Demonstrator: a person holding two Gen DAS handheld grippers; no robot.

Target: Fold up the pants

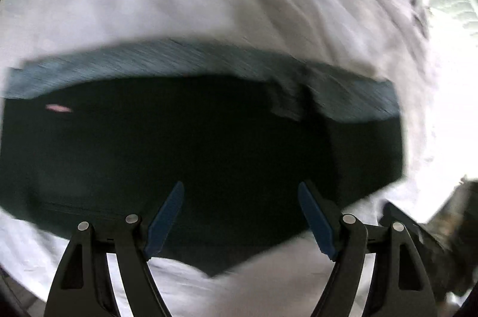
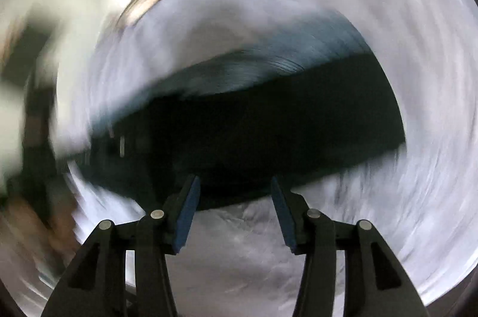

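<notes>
The dark pants (image 1: pixel 194 155), lying folded on the pale bedsheet (image 1: pixel 149 3), are being hovered over by the left claw (image 1: pixel 240 215) and right claw (image 2: pixel 236 209), both spread and empty. Judged: a fresh grasp at the near hem is being called for.

Legible text, labels, brands, numbers, signs: none in either view. Both frames are motion-blurred. One candidate item: a small pale pink mark (image 1: pixel 58 108) on the dark pants (image 1: pixel 194 152) in the left wrist view, possibly a tag or logo, too smeared to read. In the right wrist view, short pale streaks (image 2: pixel 121 146) on the pants (image 2: pixel 254 131) likewise carry nothing readable. No lettering shows on the fingers (image 1: pixel 165 215) or on the pale sheet (image 1: pixel 149 3).
</notes>
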